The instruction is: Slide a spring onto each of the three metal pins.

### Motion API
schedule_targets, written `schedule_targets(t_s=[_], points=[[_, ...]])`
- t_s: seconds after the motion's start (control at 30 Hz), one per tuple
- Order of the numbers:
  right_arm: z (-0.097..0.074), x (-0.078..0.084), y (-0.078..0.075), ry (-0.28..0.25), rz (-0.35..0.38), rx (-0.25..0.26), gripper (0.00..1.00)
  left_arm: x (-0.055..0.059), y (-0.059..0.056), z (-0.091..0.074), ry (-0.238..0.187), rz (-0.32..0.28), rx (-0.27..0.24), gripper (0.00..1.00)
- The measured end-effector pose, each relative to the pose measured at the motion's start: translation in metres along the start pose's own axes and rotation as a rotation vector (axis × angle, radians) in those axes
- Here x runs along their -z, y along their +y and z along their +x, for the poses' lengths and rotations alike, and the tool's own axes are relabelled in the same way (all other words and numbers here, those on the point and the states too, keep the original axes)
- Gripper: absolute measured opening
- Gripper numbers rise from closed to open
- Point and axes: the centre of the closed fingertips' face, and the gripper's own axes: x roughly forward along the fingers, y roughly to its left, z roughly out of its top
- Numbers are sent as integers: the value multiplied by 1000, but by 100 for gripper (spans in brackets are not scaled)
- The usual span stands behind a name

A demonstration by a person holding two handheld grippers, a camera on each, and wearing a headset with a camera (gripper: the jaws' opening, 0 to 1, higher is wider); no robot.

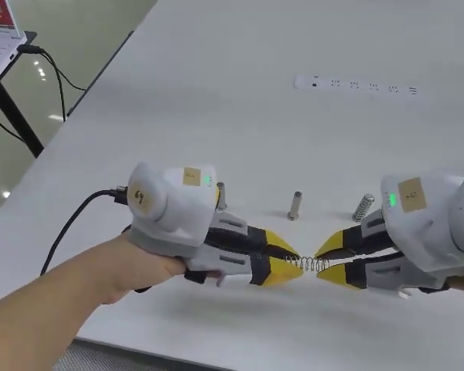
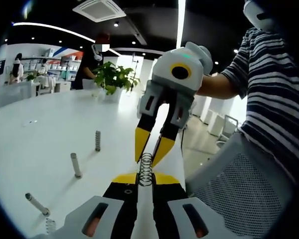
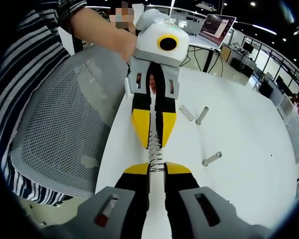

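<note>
Above the near edge of the tabletop (image 1: pixel 216 93), left tongs (image 1: pixel 290 267) and right tongs (image 1: pixel 330 263) meet tip to tip, each pinched nearly closed on one end of the same spring (image 1: pixel 311 264), apparently passing it across for a better hold, a bare pin (image 1: pixel 295 205) just beyond.

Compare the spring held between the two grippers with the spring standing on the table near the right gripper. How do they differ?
The held spring lies level above the table; the loose spring stands on end on it. The held spring is pinched at each end, by the left gripper and the right gripper; nothing touches the loose spring. Both are bare metal coils, neither on a pin.
</note>
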Motion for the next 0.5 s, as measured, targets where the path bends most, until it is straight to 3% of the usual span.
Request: schedule_targets(t_s=[0.5], points=[[-13,-36,0,-128,6,-35,7,7,0,0,31,22,-9,3]])
